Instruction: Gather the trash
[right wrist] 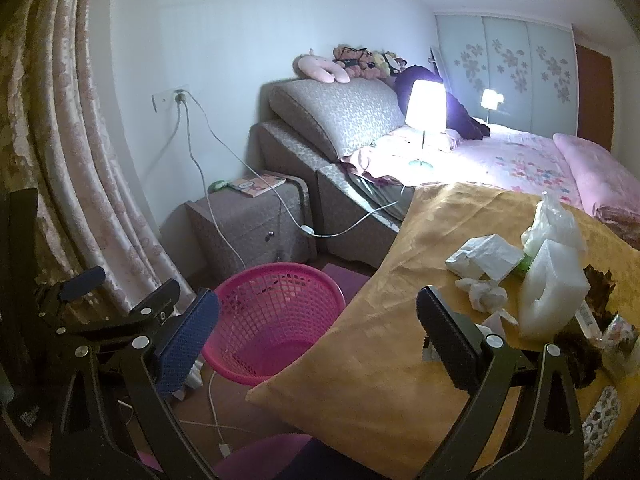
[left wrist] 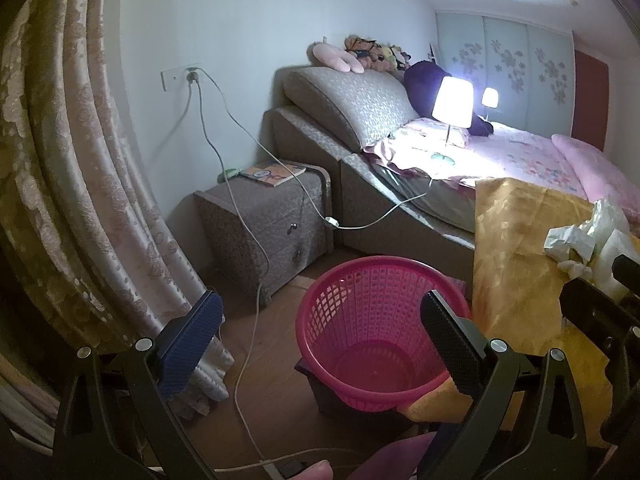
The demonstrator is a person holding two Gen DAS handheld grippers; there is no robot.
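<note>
One pink basket (right wrist: 276, 320) seen on floor beside table (right wrist: 380, 320) left edge. Several trash pieces heaped at table right edge: one foam block (right wrist: 556, 292), crumpled tissues (right wrist: 484, 258). Left tool (left wrist: 320, 344), right tool (right wrist: 318, 344) both spread wide, nothing held.

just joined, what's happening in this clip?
A person holds two tongs for a trash pickup in a bedroom. Nothing is grasped yet: the left tongs hang open over an empty pink basket on the floor, and the right tongs are open over the yellow cloth. The trash, crumpled paper, a tissue, a plastic bag and white foam, sits on the cloth.
</note>
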